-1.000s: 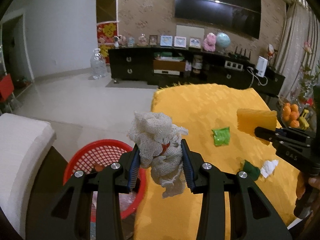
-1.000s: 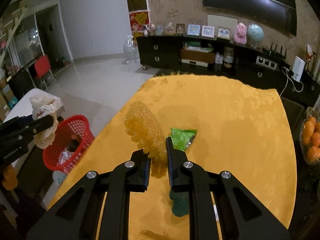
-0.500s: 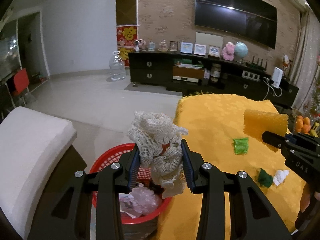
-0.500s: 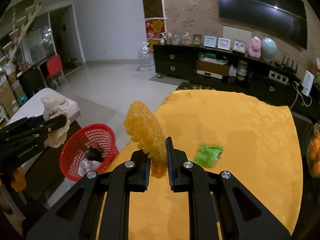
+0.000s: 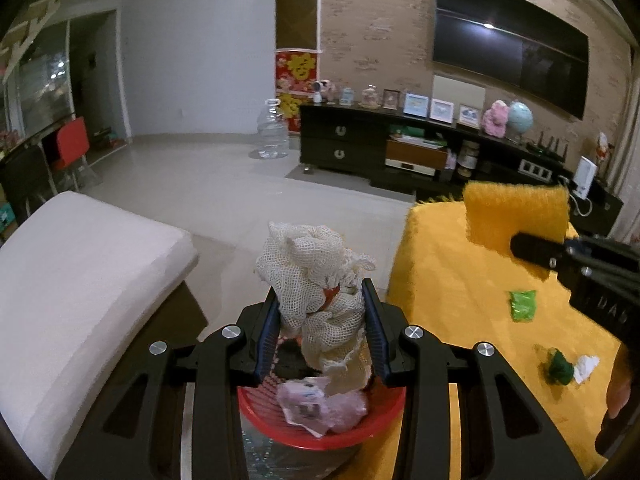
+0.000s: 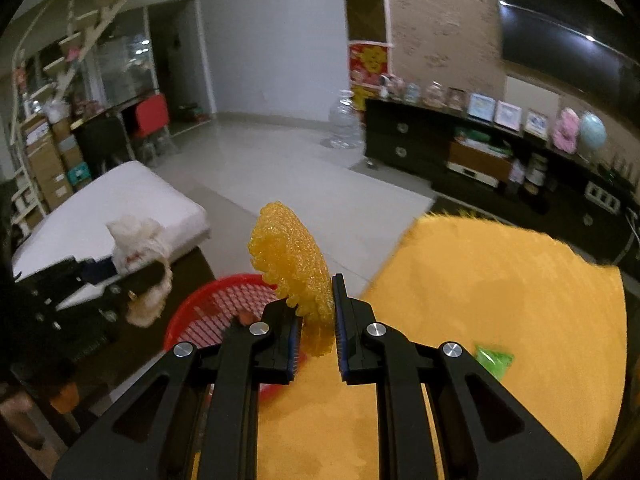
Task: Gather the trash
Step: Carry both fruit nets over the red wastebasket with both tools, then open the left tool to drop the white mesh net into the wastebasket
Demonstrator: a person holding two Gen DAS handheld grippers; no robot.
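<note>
My left gripper (image 5: 320, 320) is shut on a crumpled white mesh net (image 5: 316, 276), held right above the red basket (image 5: 320, 424), which holds pinkish wrappers. My right gripper (image 6: 314, 324) is shut on a yellow foam net (image 6: 292, 264); it hangs over the table's left edge, beside the red basket (image 6: 212, 312). In the left wrist view the yellow foam net (image 5: 516, 216) and the right gripper show at the right. On the yellow tablecloth (image 5: 460, 320) lie a green wrapper (image 5: 522, 306), a dark green scrap (image 5: 558, 366) and a white scrap (image 5: 586, 366).
A white cushioned seat (image 5: 80, 280) stands left of the basket. A dark TV cabinet (image 5: 400, 152) with ornaments runs along the back wall, and a clear water jug (image 5: 272, 132) sits on the tiled floor. A hand (image 5: 618, 392) shows at the right edge.
Both grippers have swung left with their loads. The mesh net moved from beside the basket to above it, and the yellow foam net moved from mid-table to the table's left edge by the basket.
</note>
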